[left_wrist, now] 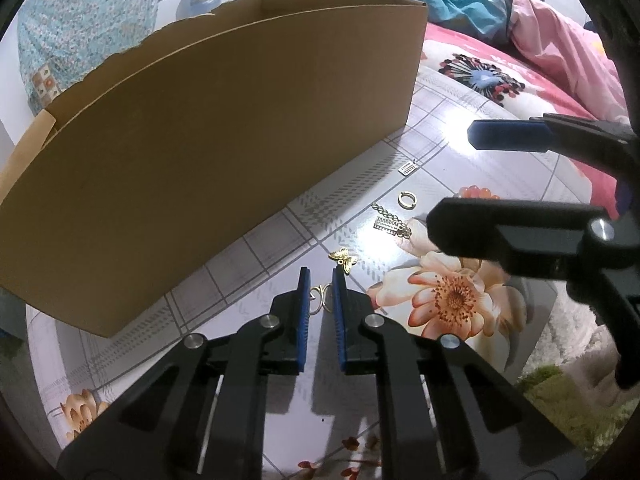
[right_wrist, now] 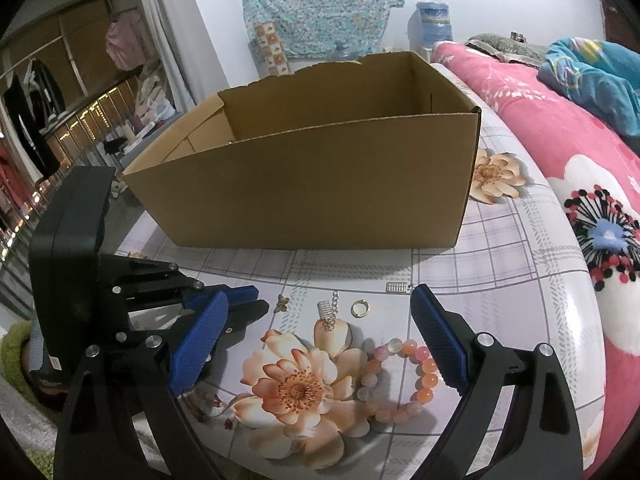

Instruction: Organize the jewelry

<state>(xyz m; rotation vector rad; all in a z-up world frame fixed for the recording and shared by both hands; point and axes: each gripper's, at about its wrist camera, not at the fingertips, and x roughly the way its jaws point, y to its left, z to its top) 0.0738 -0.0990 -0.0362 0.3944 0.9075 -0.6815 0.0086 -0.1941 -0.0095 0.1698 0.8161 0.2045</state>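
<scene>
Left tongs [left_wrist: 320, 276] narrowly apart, straddling a small gold ring piece [left_wrist: 321, 296] on the bench [left_wrist: 500, 168]; pads not pressing it. Right tongs [right_wrist: 320, 344] wide apart, empty, over the bead bracelet [right_wrist: 400, 376]. Butterfly charm [left_wrist: 343, 260], chain [left_wrist: 392, 222], hoop [left_wrist: 407, 199] lie nearby. Open box [right_wrist: 304, 184] behind blocks the far edge.

The table [right_wrist: 500, 264] is covered with a glossy cloth of grey checks and peach flowers. On it stand an open cardboard box [right_wrist: 312, 184] and, in front of the box, a gold butterfly charm [left_wrist: 343, 260], a gold ring [right_wrist: 359, 307], a chain with pendant [left_wrist: 390, 222], a small silver plate [right_wrist: 397, 287] and a bead bracelet [right_wrist: 400, 380].
</scene>
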